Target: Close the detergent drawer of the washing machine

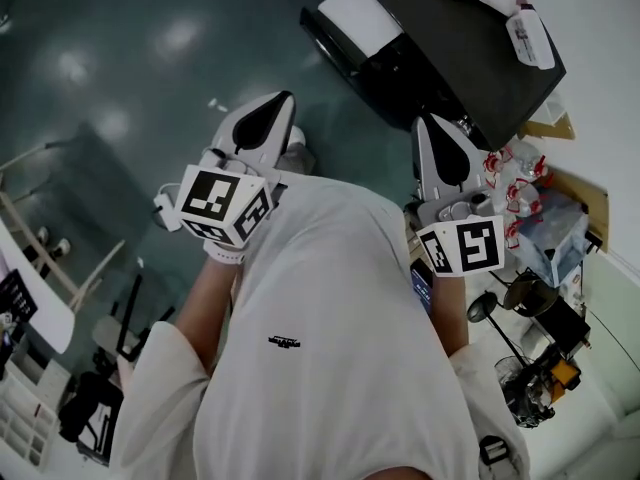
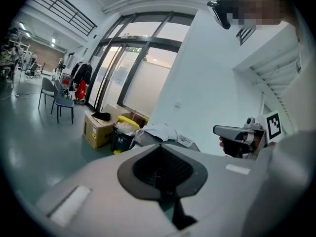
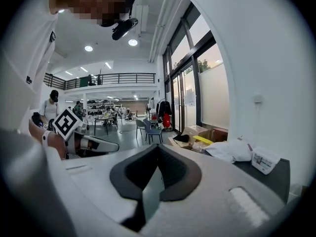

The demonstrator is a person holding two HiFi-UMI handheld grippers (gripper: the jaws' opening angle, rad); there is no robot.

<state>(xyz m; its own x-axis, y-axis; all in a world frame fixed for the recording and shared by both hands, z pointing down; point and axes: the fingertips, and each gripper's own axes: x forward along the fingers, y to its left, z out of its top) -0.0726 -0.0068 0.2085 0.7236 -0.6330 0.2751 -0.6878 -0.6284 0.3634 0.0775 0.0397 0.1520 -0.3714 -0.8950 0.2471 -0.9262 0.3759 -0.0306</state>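
Before the chest, carried idle: left hand-held gripper (image 1: 283,104), jaws pressed together, nothing between; right hand-held gripper (image 1: 428,128), likewise. Detergent drawer shown in no view, so both are judged parked pending approach.

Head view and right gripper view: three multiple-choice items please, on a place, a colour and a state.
1. The white packet lies: A on the floor; B on the dark unit; C in a gripper.
2. The person's shirt is: A white; B red; C black.
3. The right gripper has its jaws: A wide apart; B on a cloth; C together, empty.
1 B: it rests on the unit's top. 2 A: white fabric fills the head view. 3 C: the pads meet with nothing between.
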